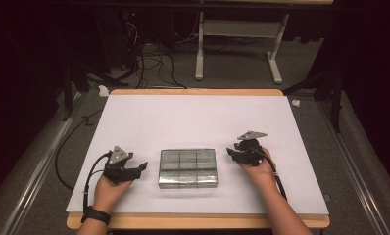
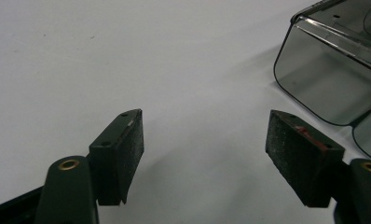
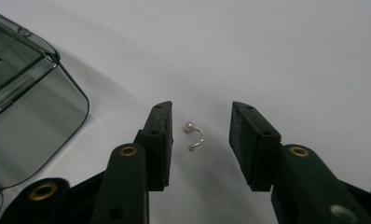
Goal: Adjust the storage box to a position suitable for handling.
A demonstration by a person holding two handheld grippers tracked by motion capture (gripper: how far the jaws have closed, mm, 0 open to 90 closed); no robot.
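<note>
- Right claw (image 3: 200,135) is sitting low over the white table (image 3: 291,56), jaws standing apart, gripping nothing.
- Small curved earring (image 3: 195,135) with a pearl-like bead is lying flat on the table between those jaws, touching neither.
- Clear compartment box (image 1: 188,168) is resting mid-table, between both hands; its smoky corner is showing beside the right claw.
- Left claw (image 2: 204,154) is hovering near the box's other side, jaws spread wide, empty.

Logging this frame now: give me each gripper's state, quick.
Left gripper: open, holding nothing, beside the clear compartment box.
Right gripper: open, holding nothing, its jaws either side of a small curved pearl-tipped earring.
</note>
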